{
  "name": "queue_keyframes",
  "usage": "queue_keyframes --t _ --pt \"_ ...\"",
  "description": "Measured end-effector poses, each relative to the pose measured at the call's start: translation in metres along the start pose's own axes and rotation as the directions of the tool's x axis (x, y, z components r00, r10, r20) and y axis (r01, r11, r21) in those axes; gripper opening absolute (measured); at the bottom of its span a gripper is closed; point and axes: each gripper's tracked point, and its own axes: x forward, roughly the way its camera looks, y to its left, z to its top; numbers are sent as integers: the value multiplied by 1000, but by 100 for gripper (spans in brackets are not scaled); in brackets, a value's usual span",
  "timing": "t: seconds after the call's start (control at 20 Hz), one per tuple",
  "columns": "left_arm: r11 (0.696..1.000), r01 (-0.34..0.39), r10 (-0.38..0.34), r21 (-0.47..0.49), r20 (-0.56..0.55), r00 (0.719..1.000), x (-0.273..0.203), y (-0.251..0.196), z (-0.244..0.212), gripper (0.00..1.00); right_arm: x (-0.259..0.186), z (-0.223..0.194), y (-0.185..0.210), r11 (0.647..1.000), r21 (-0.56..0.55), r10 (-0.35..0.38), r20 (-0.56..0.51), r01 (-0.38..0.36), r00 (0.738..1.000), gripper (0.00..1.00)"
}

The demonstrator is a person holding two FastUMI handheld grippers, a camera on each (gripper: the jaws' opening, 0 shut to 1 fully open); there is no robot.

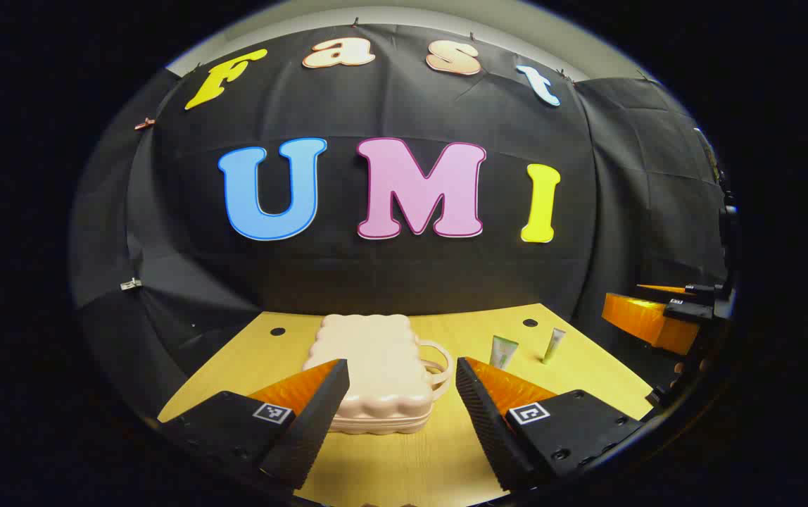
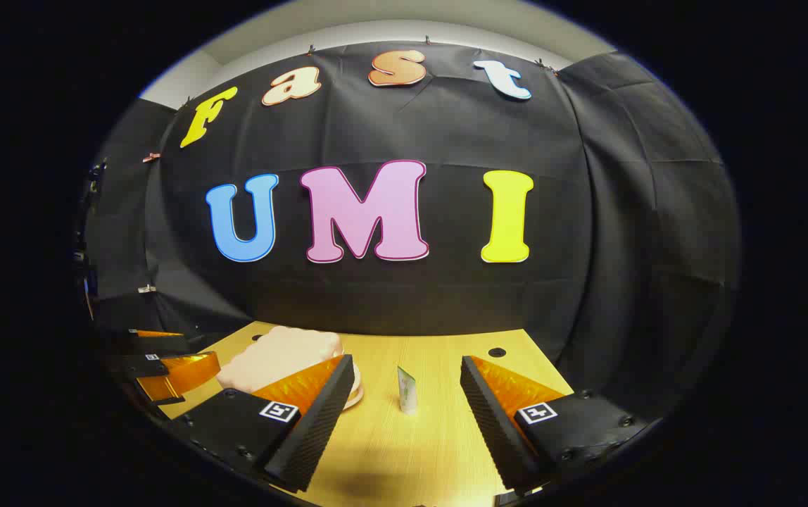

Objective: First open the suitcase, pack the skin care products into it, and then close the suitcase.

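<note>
A pale pink suitcase (image 1: pixel 376 355) lies flat and closed on the wooden table (image 1: pixel 404 465), its handle (image 1: pixel 439 366) pointing right. Right of it stand two small skin care tubes, one pale green (image 1: pixel 502 351) and one slimmer (image 1: pixel 553 343). My left gripper (image 1: pixel 402 362) is open in front of the suitcase, holding nothing. In the right gripper view, my right gripper (image 2: pixel 407 359) is open in front of an upright tube (image 2: pixel 407 389), with the suitcase (image 2: pixel 277 359) to the left behind its left finger. Each gripper shows at the edge of the other's view: right gripper (image 1: pixel 650 303), left gripper (image 2: pixel 168 352).
The table ends at the black cloth wall behind. Two small dark holes (image 1: pixel 277 331) (image 1: pixel 529 322) sit near its back edge. Bare wood lies between the grippers and the objects.
</note>
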Motion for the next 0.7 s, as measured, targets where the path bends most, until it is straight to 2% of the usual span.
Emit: queue_keyframes --t 0.3,0.7 --pt "1000 24 -23 13 -21 1000 30 -21 1 96 13 -8 -22 1000 17 -10 -26 10 1000 96" --pt "1000 15 -14 14 -44 999 67 -37 3 96 36 -12 -51 1000 27 -7 -39 8 999 96"
